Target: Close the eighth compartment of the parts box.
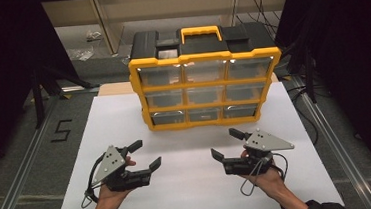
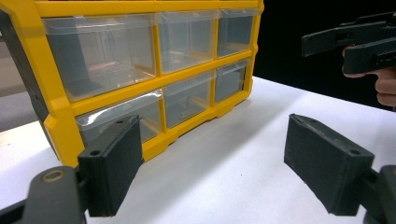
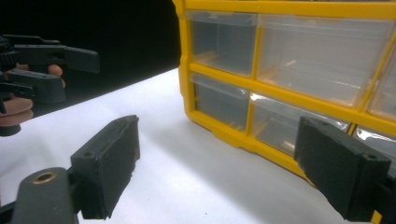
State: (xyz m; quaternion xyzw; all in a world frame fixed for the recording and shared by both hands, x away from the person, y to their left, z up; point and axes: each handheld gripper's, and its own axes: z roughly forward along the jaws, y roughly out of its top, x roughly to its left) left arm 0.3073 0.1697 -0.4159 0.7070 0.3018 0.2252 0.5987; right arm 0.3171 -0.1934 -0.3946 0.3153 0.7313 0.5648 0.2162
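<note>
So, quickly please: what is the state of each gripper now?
Left gripper: open, holding nothing.
Right gripper: open, holding nothing.

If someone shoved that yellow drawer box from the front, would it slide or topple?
The yellow drawer box would probably slide: its base looks wide and it stands flat on the white table. Its clear drawers look mostly empty, so likely light.

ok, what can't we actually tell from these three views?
- Drawer contents: organizer has clear drawers, but glare and small size in the high view blur them; something may lie in the bottom middle drawer, unclear.
- Top drawer row: cut off by the upper edge in both gripper views.
- Organizer back and sides: hidden by its own body.
- Left gripper and right gripper: open, holding nothing.
</note>
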